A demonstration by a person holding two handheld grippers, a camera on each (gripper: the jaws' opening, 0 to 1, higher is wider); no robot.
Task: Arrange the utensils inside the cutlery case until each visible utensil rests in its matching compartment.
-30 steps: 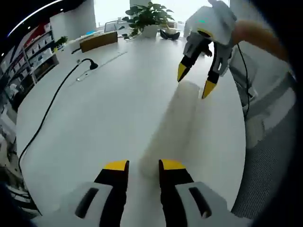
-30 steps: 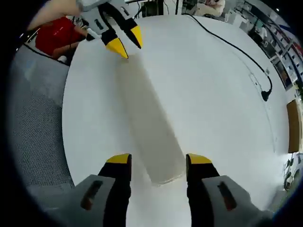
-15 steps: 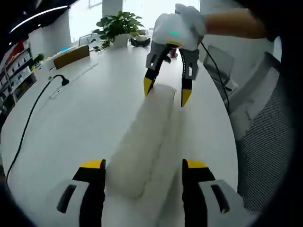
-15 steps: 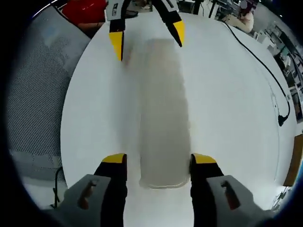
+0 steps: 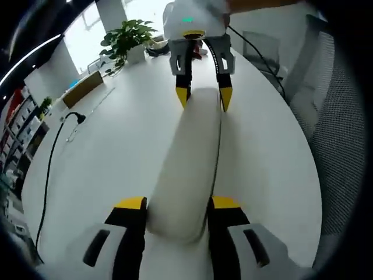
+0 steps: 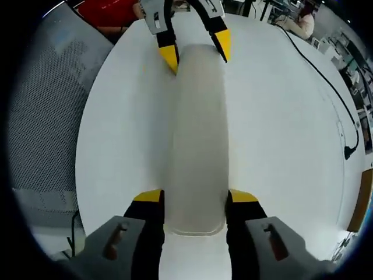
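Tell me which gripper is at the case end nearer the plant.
The right gripper: it straddles the case end toward the plant; the left gripper has the other.

Bare white table [image 6: 280, 116] either side; black cable [image 5: 49, 169] leftward.

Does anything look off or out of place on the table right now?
No utensils show; the white cutlery case is closed, clamped at one end by the left gripper and at the other by the right gripper. Nothing looks spilled or damaged.
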